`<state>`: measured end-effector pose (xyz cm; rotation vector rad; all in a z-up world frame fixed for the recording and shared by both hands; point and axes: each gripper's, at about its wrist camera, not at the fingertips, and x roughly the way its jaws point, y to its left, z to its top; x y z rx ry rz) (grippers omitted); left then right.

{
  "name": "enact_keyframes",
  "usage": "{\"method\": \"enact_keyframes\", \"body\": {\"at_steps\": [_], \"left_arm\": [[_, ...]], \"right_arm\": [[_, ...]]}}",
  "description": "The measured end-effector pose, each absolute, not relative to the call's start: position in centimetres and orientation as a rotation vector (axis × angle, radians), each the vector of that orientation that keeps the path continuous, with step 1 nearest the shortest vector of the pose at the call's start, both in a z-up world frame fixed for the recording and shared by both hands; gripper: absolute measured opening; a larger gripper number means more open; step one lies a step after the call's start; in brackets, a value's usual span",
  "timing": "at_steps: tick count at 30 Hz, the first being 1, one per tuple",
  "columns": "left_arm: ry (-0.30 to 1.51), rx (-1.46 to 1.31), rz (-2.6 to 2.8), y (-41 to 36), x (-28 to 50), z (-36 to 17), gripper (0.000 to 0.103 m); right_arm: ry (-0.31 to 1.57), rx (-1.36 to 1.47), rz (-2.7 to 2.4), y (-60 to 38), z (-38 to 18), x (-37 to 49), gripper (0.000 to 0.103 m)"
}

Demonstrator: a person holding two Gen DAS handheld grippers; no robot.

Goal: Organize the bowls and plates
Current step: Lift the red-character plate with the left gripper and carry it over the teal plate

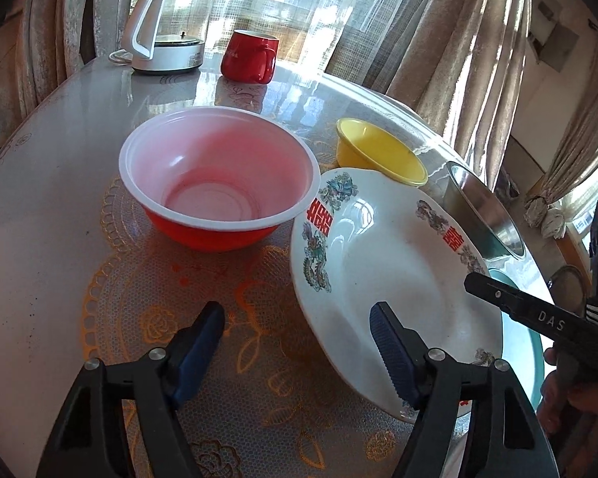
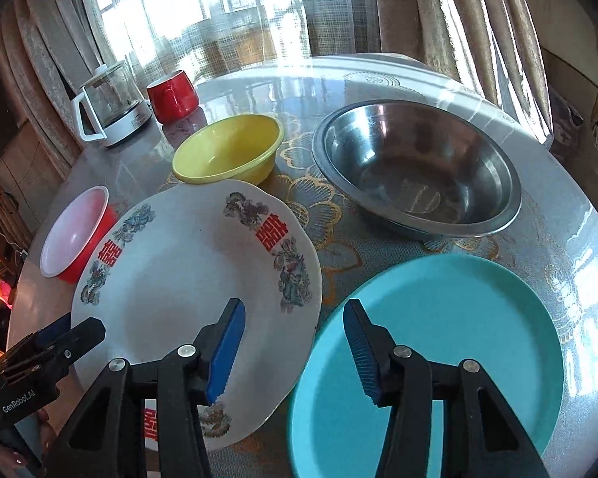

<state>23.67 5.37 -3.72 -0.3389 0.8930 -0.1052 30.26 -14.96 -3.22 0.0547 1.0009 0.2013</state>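
Observation:
A white plate (image 1: 386,247) (image 2: 179,271) with red characters and dragons lies at the near middle of the round table. Its left rim sits between the fingers of my left gripper (image 1: 299,338), which is open, one pad over the plate and one over the mat. My right gripper (image 2: 295,342) is open over the gap where the white plate meets a teal plate (image 2: 450,318) (image 1: 522,342). Behind stand a red bowl (image 1: 219,183) (image 2: 75,231), a yellow bowl (image 1: 378,155) (image 2: 227,147) and a steel bowl (image 2: 414,167) (image 1: 482,215), all upright and apart.
A glass kettle (image 1: 167,28) (image 2: 107,107) and a red mug (image 1: 249,55) (image 2: 171,95) stand at the far left edge of the table (image 2: 578,263). Curtains hang close behind it. A lace-patterned mat (image 1: 147,310) covers the middle.

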Motion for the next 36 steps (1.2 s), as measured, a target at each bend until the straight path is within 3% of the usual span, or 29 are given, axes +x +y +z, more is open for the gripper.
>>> {"method": "enact_keyframes", "body": {"at_steps": [4, 7, 10, 12, 36], "left_arm": [[0.885, -0.317, -0.137, 4.9, 23.9, -3.8, 0.056], [0.886, -0.297, -0.143, 4.7, 23.9, -3.9, 0.052], [0.900, -0.348, -0.215, 4.8, 24.0, -4.1, 0.029], [0.898, -0.364, -0.240, 4.7, 24.0, -4.0, 0.023], [0.794, -0.275, -0.274, 3.3, 22.8, -2.2, 0.026]], "right_arm": [[1.025, 0.100, 0.241, -15.2, -3.9, 31.4, 0.032], [1.045, 0.138, 0.267, -15.4, -4.4, 32.0, 0.031], [1.052, 0.158, 0.278, -15.6, -4.6, 32.1, 0.031], [1.051, 0.149, 0.281, -15.6, -4.6, 32.1, 0.031], [0.982, 0.174, 0.228, -17.1, -2.9, 27.4, 0.025]]}}
